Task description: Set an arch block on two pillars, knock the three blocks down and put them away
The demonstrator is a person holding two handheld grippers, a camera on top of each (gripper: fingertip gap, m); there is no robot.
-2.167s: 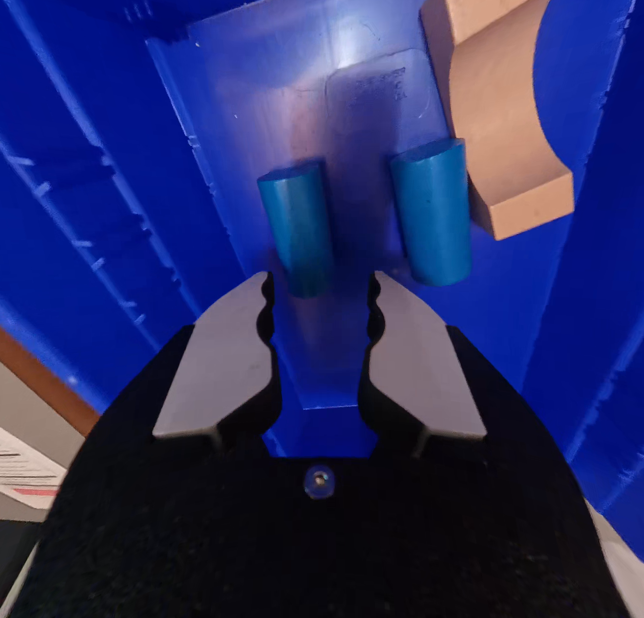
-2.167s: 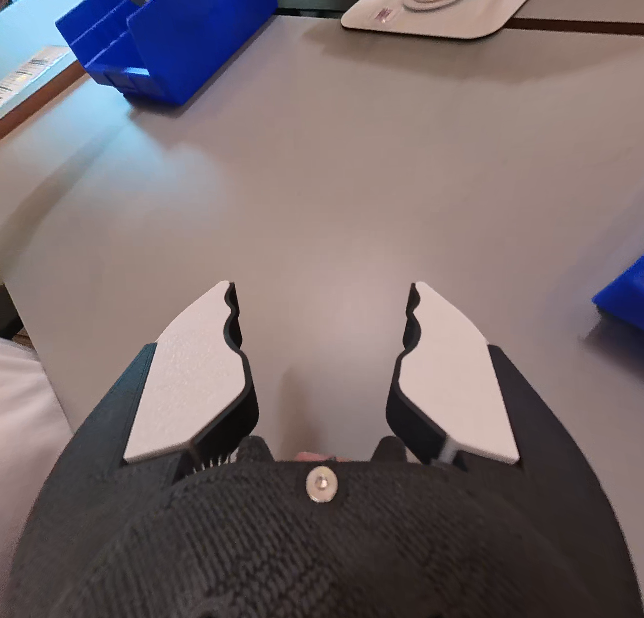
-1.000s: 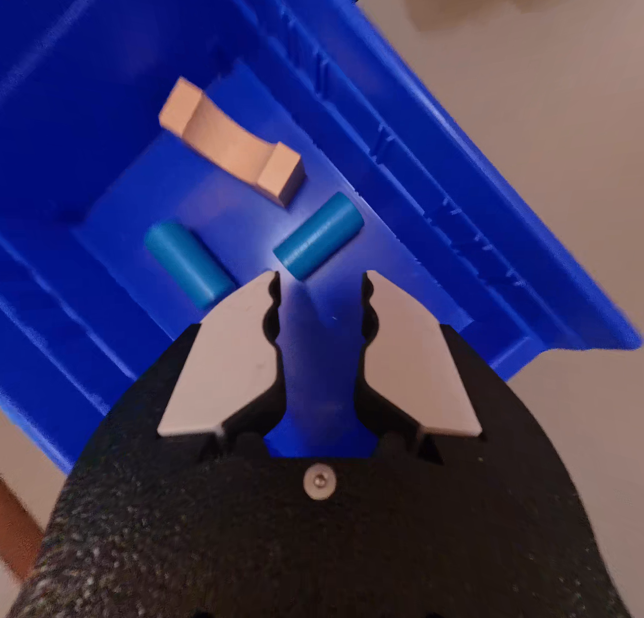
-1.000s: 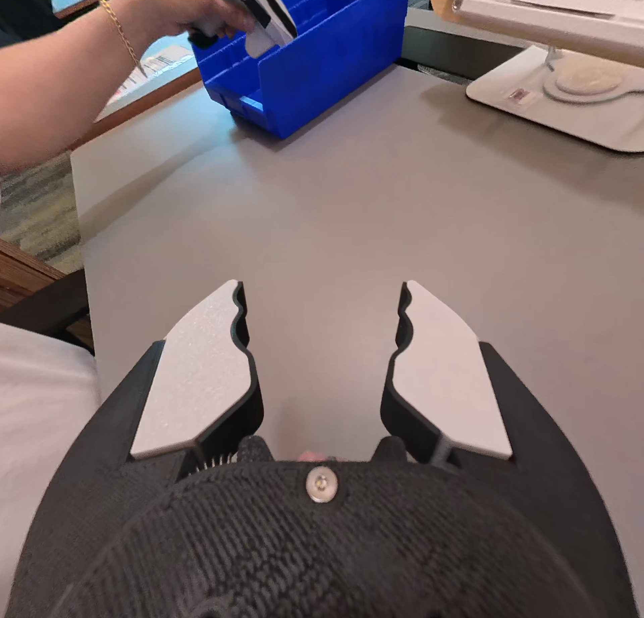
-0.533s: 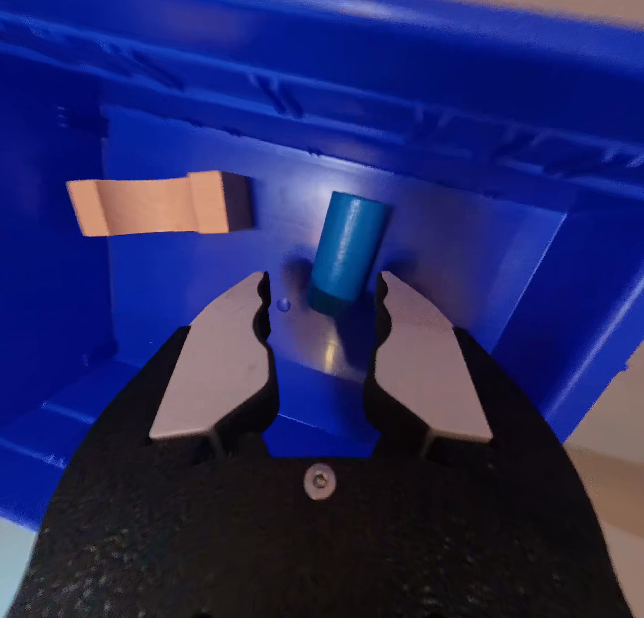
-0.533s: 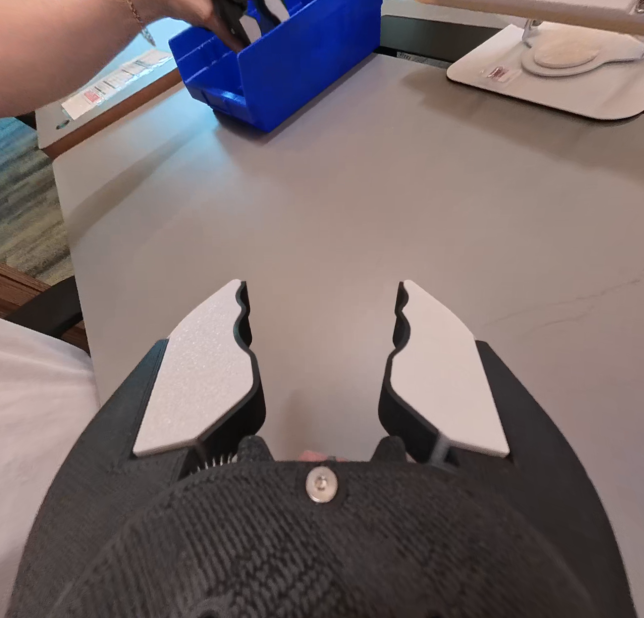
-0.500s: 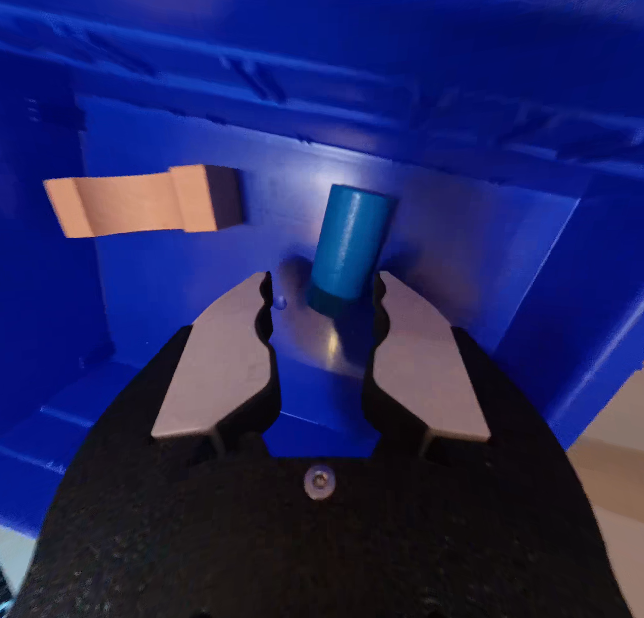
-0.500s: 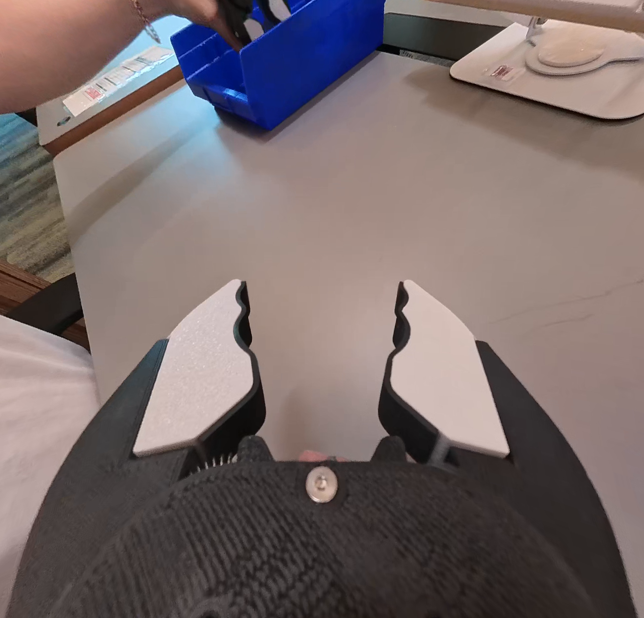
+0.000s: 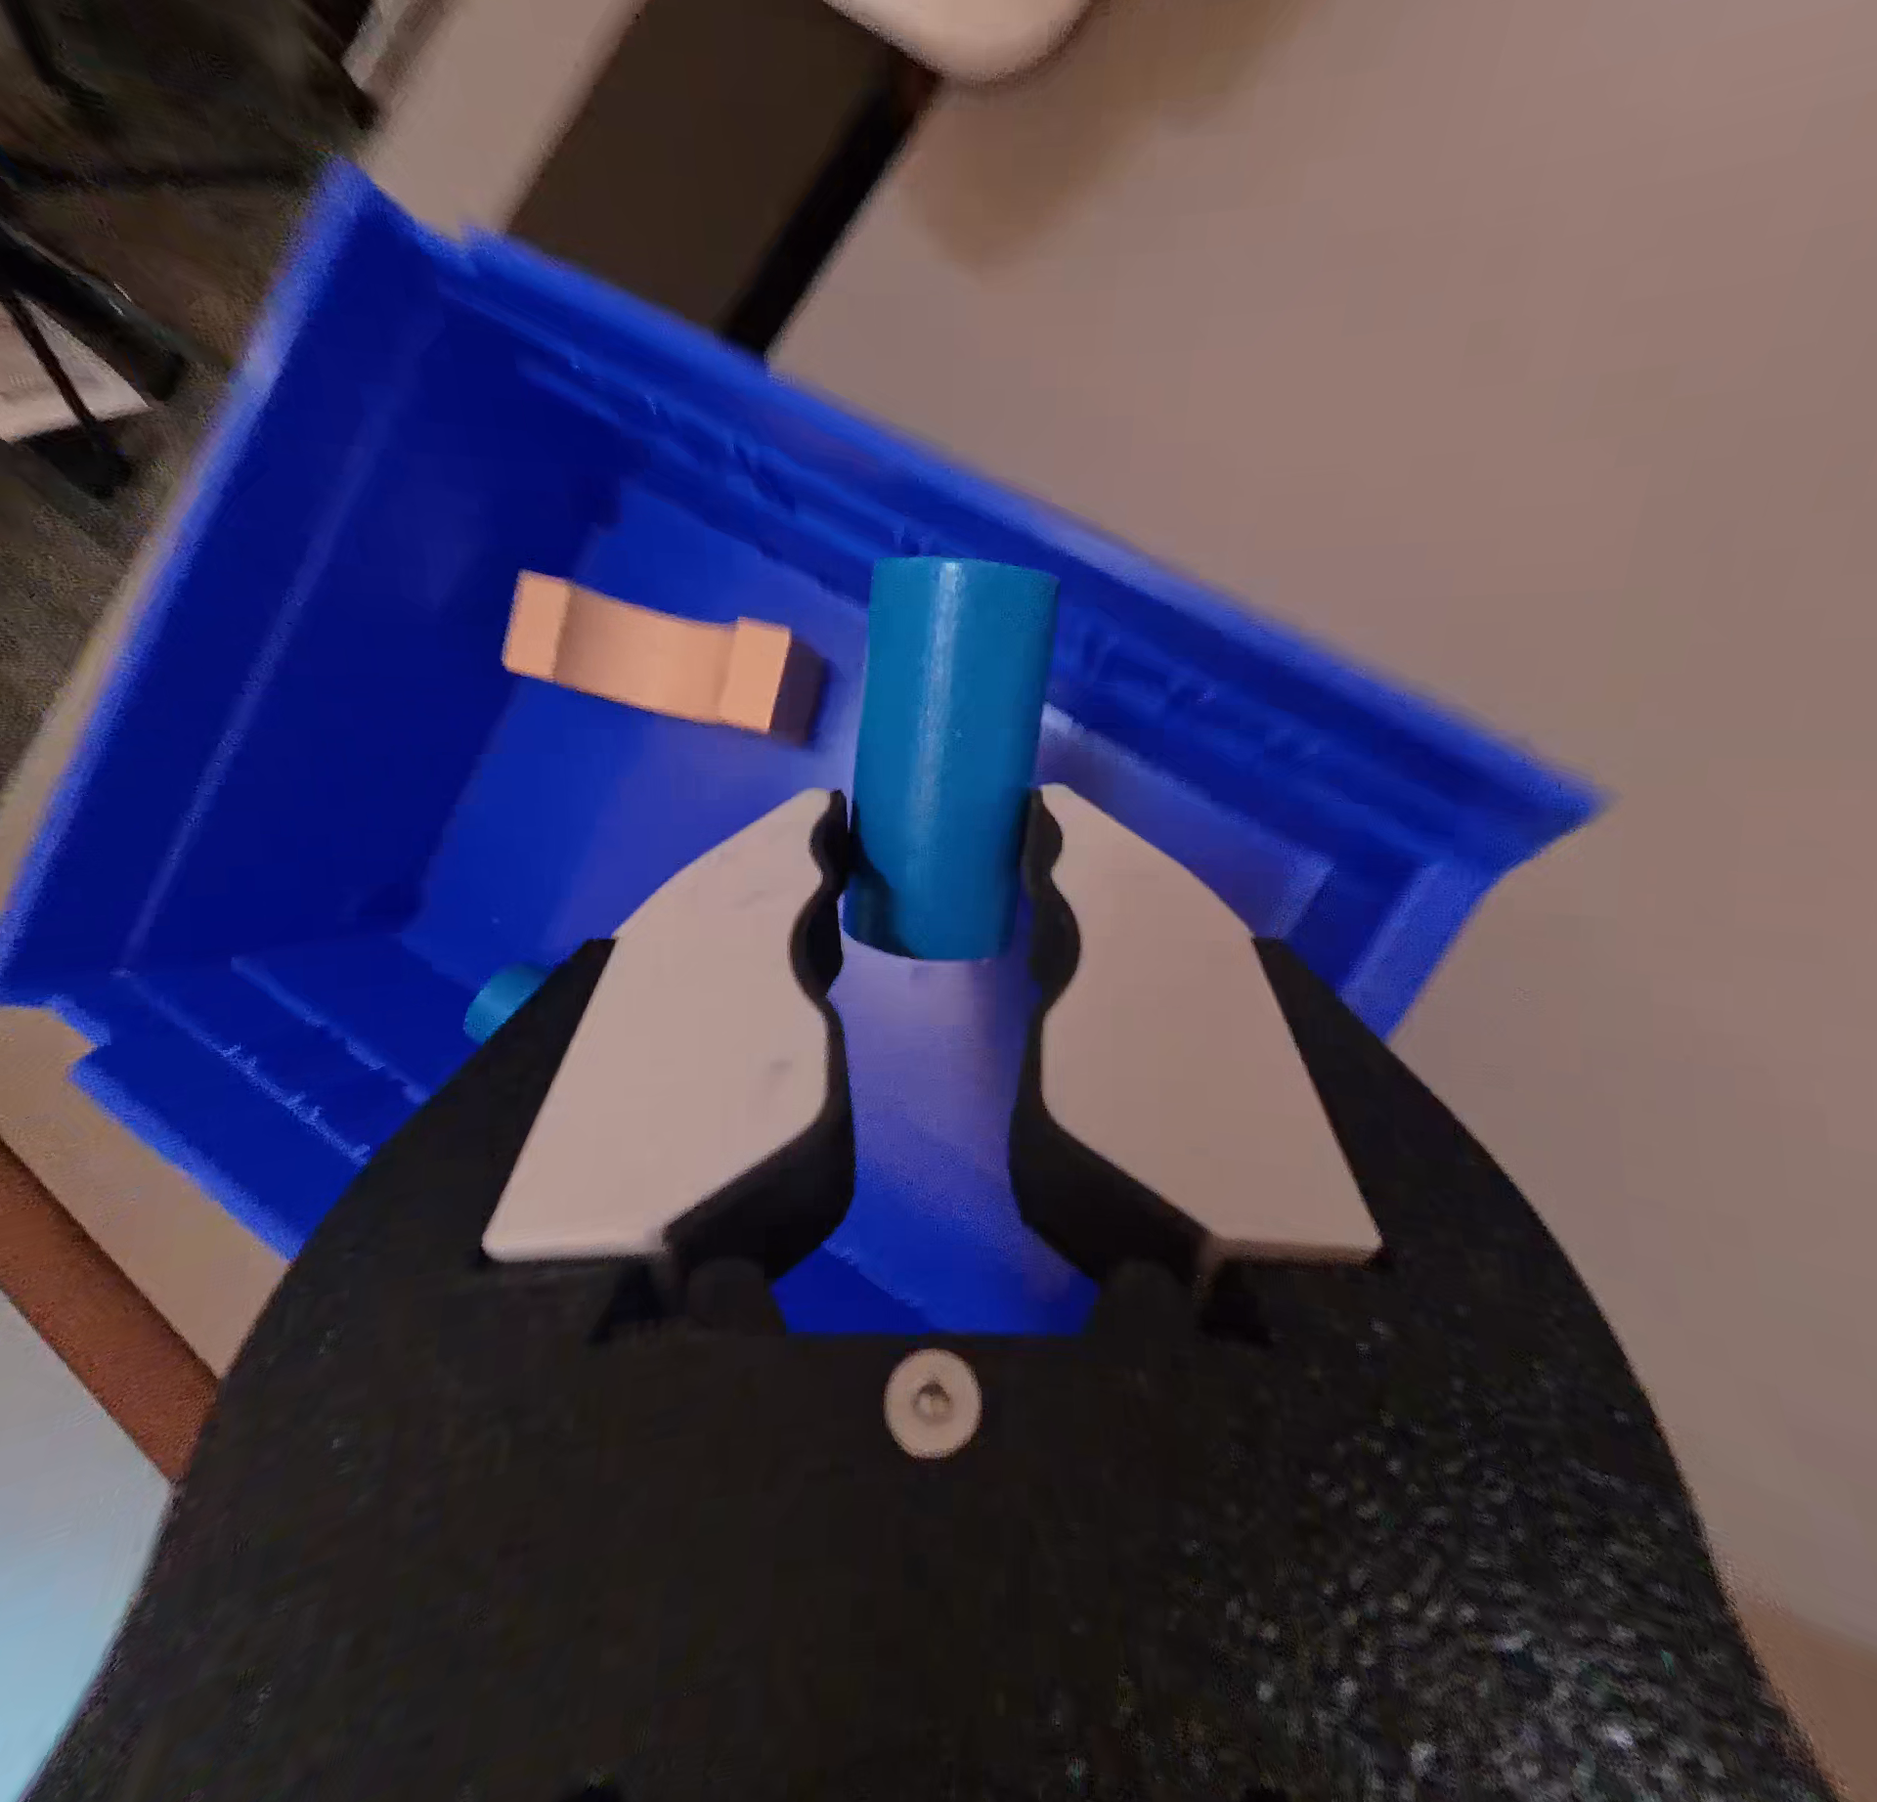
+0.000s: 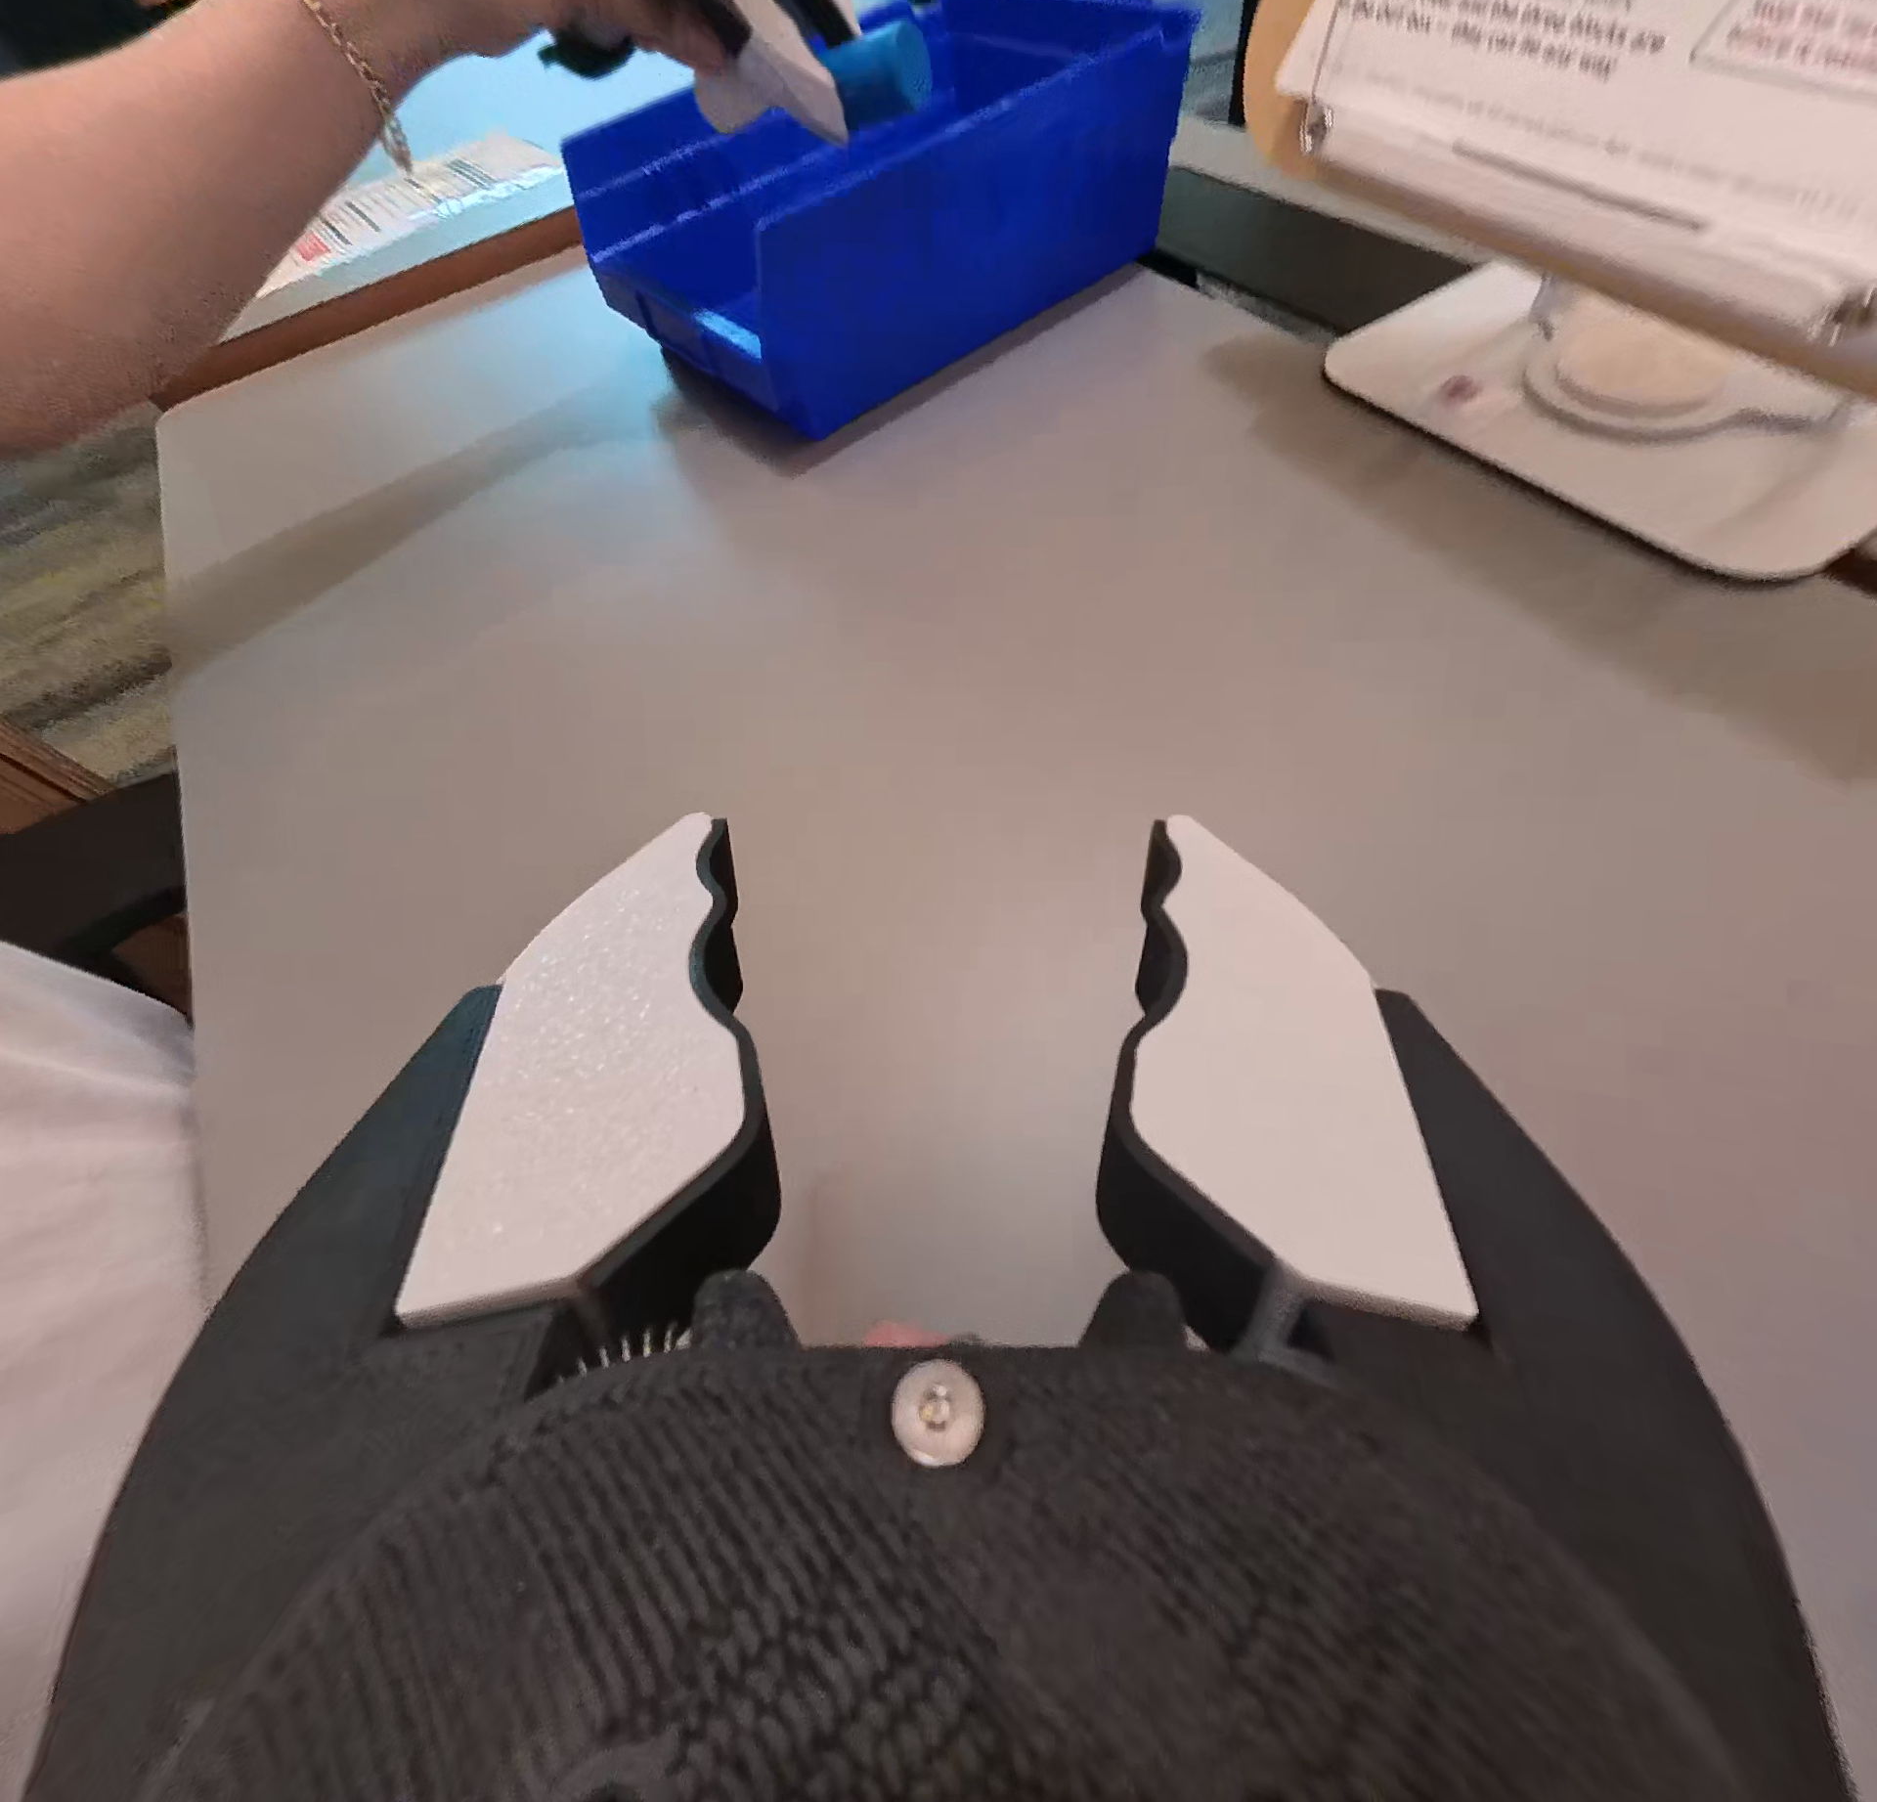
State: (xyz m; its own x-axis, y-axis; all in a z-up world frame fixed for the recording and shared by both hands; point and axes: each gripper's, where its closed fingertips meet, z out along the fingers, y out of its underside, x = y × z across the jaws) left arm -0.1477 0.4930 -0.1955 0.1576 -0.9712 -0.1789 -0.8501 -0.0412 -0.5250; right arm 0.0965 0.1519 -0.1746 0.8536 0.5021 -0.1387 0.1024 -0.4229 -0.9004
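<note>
Slippage is the risk: the left gripper (image 9: pixel 932 875) pinches the teal cylinder (image 9: pixel 945 737) only at its lower end, above the blue bin (image 9: pixel 305 636), so it could pivot free and drop beside the tan arch block (image 9: pixel 650 666). The right gripper (image 10: pixel 940 925) hangs wide and empty over the worktop (image 10: pixel 1016 636), well apart from the bin.

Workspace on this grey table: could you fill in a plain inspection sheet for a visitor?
Surface: grey table, mostly bare.
Things: blue bin; blue cylinder lifted above it; tan arch block and a second blue cylinder inside.
Clutter: white stand carrying a printed sheet.
Grippers: left gripper shut on the blue cylinder; right gripper open over the table.
Cables: nothing seen.
Surroundings: carpet, neighbouring desk with papers.
</note>
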